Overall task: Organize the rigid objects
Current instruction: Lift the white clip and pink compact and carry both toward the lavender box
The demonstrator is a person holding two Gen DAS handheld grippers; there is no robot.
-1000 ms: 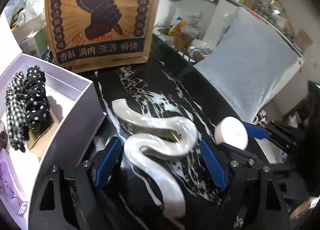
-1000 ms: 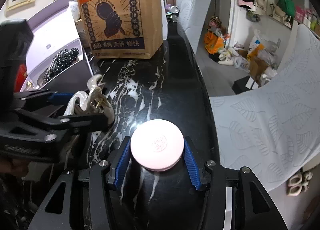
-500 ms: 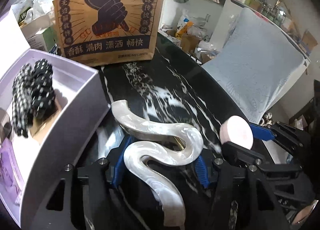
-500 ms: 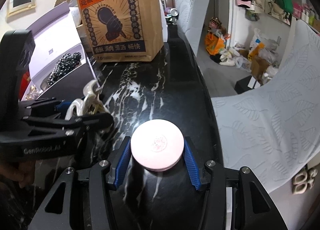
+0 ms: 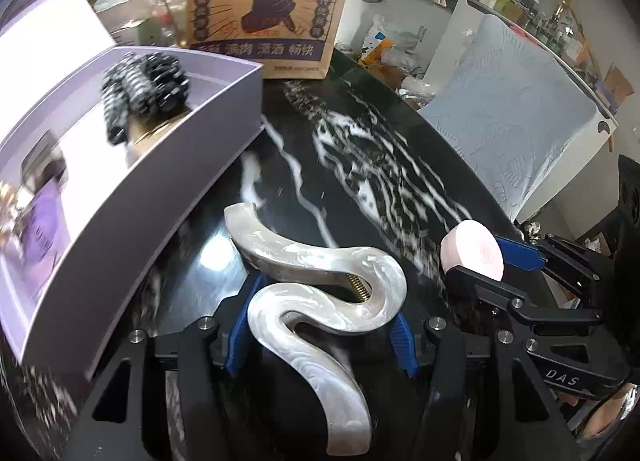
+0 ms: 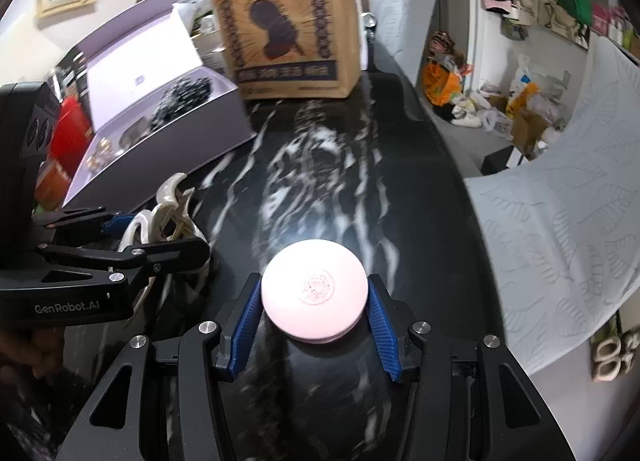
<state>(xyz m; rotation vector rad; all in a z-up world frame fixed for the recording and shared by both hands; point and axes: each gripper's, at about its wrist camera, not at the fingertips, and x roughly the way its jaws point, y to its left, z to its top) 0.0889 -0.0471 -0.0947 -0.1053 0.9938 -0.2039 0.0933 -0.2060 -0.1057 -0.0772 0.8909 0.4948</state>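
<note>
Two grippers work side by side over a black marble table [image 5: 360, 165] veined with white.

In the left wrist view, the left gripper [image 5: 320, 331] has its blue pads clamped on a pearly white wavy hair clip [image 5: 320, 289]; the brass spring of the clip shows between its two curved arms. The clip's far end points toward an open lilac box [image 5: 168, 197] just to its left. Inside the box lie black-and-white patterned scrunchies [image 5: 140, 89], blurred, and some purple item nearer the camera that is too smeared to name. Behind the box stands a brown paper bag [image 5: 268, 9] printed with a dark fist and Chinese characters; the bottom band reads partly "满肉 潇洒 畅快". At the right edge the right gripper [image 5: 476, 253] carries a round pink case [image 5: 474, 251] seen edge-on, and the letters "DAS" show on its black body.

In the right wrist view, the right gripper's blue pads press on both sides of the pink case, whose lid bears a faint embossed emblem, illegible. It is held above the table near its front. To the left, the left gripper's black frame is marked "GenRobot.AI", with the clip in its jaws. The box and bag stand beyond.
</note>
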